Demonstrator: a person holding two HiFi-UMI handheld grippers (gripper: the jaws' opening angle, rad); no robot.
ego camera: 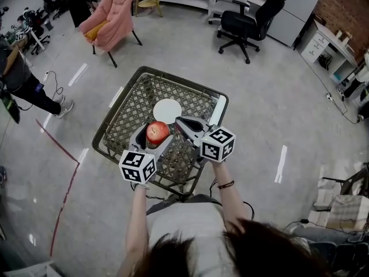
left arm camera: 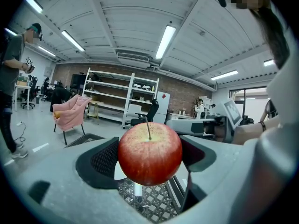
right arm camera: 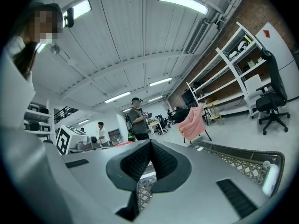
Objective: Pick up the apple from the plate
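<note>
A red apple (ego camera: 157, 131) with its stem up is lifted clear of the white plate (ego camera: 166, 111), and my left gripper (ego camera: 157, 135) is shut on it. In the left gripper view the apple (left arm camera: 149, 153) fills the space between the two dark pads (left arm camera: 103, 158) of the left gripper (left arm camera: 150, 158). The plate lies bare on the lattice top of the wire table (ego camera: 130, 105), just beyond the apple. My right gripper (ego camera: 180, 122) hovers next to the apple on its right, shut with nothing in it. In its own view the right gripper (right arm camera: 149, 148) shows both pads pressed together.
The wire table has a raised rim (ego camera: 222, 100). Around it on the grey floor are a chair draped in pink cloth (ego camera: 109, 16), a black office chair (ego camera: 248, 22), a person standing at the left (ego camera: 23, 79) and white cabinets (ego camera: 323, 45) at the right.
</note>
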